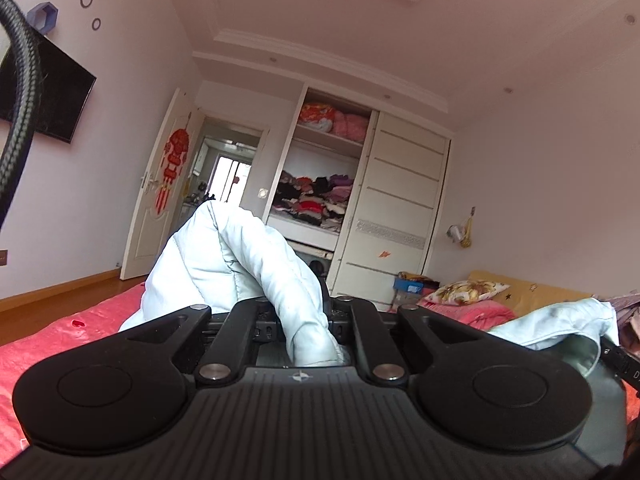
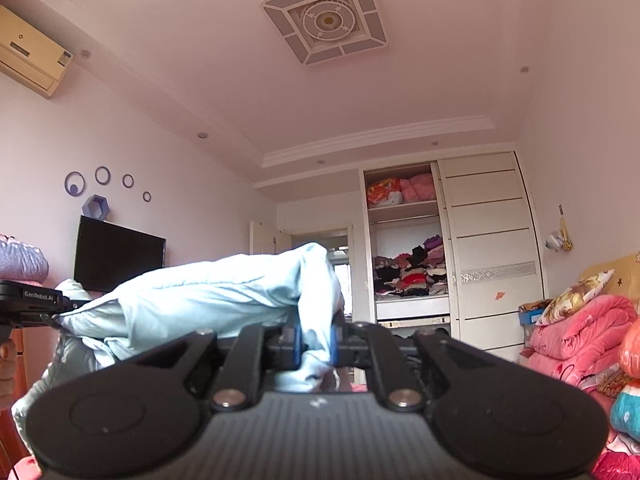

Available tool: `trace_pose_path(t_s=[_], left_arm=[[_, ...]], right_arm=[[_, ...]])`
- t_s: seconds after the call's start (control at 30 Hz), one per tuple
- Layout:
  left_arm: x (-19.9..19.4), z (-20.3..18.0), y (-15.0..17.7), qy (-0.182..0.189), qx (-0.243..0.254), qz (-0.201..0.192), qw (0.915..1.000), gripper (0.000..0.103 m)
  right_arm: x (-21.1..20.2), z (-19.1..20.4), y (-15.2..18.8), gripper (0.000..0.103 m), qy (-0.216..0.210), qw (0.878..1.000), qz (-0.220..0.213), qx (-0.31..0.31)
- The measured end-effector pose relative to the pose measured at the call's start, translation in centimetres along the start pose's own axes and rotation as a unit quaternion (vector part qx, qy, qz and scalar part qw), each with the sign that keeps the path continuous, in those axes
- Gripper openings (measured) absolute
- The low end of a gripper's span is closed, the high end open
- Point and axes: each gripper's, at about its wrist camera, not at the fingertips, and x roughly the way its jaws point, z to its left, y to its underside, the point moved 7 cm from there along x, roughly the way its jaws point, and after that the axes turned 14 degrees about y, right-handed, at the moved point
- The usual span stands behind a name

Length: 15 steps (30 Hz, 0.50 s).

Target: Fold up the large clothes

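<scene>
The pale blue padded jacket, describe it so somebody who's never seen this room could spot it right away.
Start at the open wardrobe on the far wall, then come forward over the red bedspread. The pale blue padded jacket hangs between the left gripper and right gripper, both shut on it. It is the only quilted light-blue fabric among pink and red bedding.

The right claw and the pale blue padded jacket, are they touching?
Touching. The right wrist view shows the right claw closed on a fold of the pale blue padded jacket, cloth pinched between both fingers.
</scene>
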Motion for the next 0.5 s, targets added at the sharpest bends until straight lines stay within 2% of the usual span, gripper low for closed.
trace_pose_path(t_s=[0.13, 0.3, 0.5], left_arm=[[6.0, 2.5, 2.3, -0.026, -0.026, 0.043, 0.9984, 0.009], [12.9, 4.4, 4.6, -0.053, -0.035, 0.085, 0.9944, 0.008], [20.0, 5.7, 5.6, -0.057, -0.052, 0.118, 0.9901, 0.008]], right_arm=[[4.0, -0.6, 3.3, 0.007, 0.012, 0.999, 0.045, 0.010], [9.8, 0.2, 9.4, 0.006, 0.023, 0.994, 0.102, -0.022], [15.6, 0.1, 15.4, 0.006, 0.042, 0.988, 0.147, -0.033]])
